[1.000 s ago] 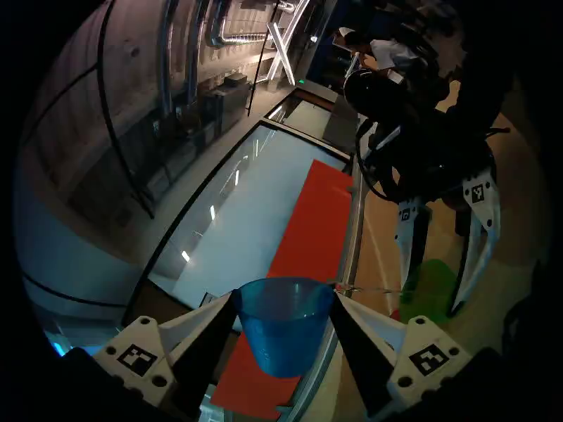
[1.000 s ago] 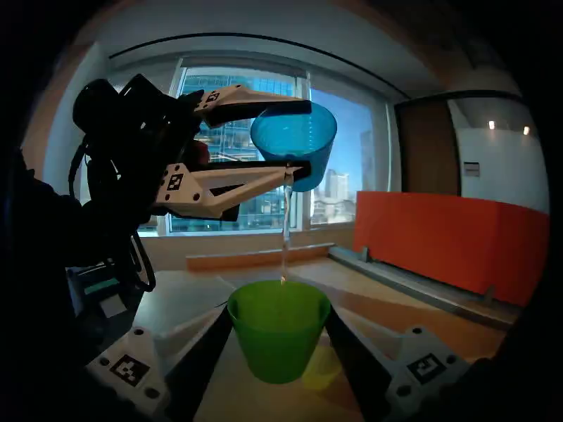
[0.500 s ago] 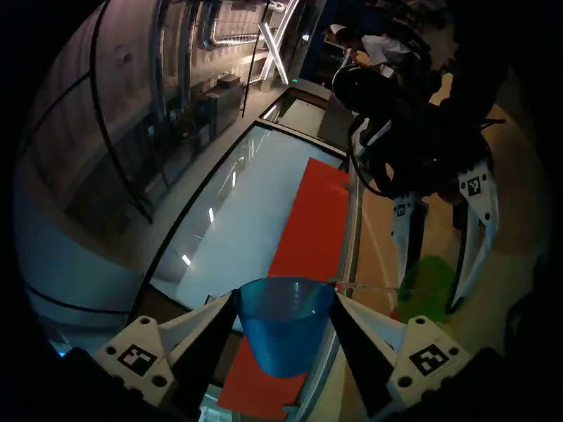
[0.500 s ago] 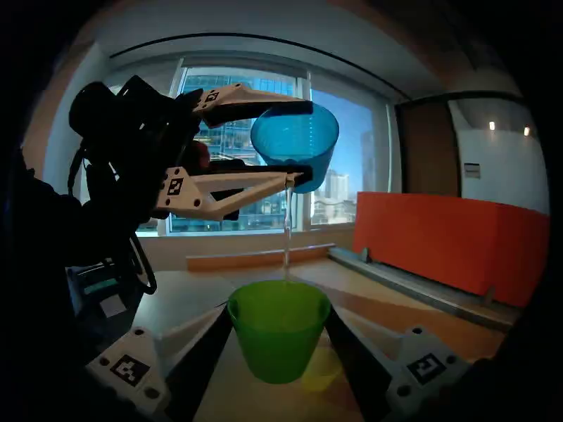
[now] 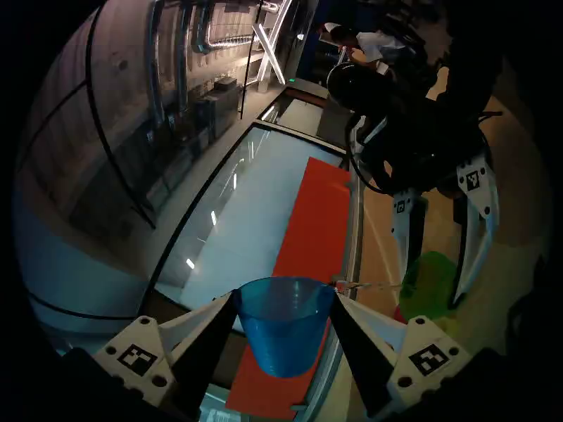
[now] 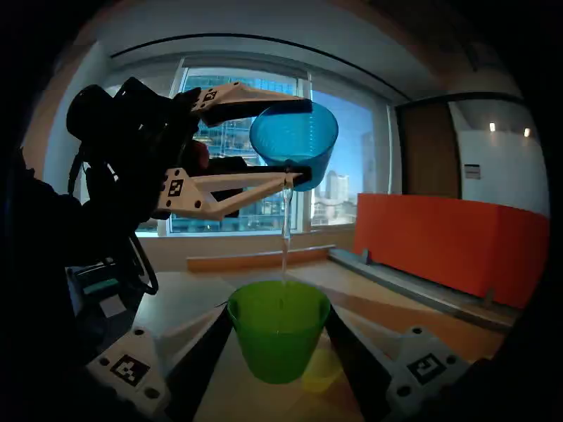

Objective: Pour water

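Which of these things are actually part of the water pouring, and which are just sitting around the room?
In the job: blue cup, tipped in the left gripper; stream of water; green cup, upright in the right gripper.
Just there: orange panel; window; table.

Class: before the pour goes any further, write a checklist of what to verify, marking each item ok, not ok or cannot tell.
1. Left gripper shut on the blue cup: ok.
2. Right gripper shut on the green cup: ok.
3. Blue cup tipped, its rim above the green cup's mouth: ok.
4. Stream falls inside the green cup's rim: ok.
5. Green cup upright: ok.
6. Room left in the green cup: cannot tell, the water level is not visible.
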Motion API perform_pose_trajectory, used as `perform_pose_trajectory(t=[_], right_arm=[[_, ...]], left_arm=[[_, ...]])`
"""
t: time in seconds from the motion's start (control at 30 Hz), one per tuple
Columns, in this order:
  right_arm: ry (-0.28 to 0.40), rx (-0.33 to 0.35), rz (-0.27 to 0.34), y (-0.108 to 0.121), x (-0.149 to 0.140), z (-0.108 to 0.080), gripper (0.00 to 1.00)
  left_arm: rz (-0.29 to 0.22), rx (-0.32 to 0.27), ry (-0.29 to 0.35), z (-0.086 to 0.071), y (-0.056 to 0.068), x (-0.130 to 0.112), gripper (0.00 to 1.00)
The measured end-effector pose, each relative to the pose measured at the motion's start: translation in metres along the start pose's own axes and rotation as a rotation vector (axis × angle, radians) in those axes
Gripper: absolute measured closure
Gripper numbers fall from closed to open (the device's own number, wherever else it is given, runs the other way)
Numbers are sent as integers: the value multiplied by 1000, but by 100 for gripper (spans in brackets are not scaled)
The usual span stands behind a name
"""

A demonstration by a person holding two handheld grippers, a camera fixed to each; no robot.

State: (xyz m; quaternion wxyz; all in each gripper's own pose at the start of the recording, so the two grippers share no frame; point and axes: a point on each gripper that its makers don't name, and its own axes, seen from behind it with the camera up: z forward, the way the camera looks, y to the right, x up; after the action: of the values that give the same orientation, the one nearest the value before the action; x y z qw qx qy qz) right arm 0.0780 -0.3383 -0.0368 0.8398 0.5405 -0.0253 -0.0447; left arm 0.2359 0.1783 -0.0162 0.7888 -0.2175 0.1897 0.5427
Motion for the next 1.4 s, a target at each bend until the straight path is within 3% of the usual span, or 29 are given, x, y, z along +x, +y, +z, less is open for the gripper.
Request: perform_pose_trajectory(t=[1.07, 1.4], right_arm=[[6, 0, -8, 1, -1, 0, 9], [9, -4, -9, 1, -1, -1, 9]], left_arm=[[100, 21, 16, 0, -8, 8, 11], [133, 23, 24, 0, -3, 11, 11]])
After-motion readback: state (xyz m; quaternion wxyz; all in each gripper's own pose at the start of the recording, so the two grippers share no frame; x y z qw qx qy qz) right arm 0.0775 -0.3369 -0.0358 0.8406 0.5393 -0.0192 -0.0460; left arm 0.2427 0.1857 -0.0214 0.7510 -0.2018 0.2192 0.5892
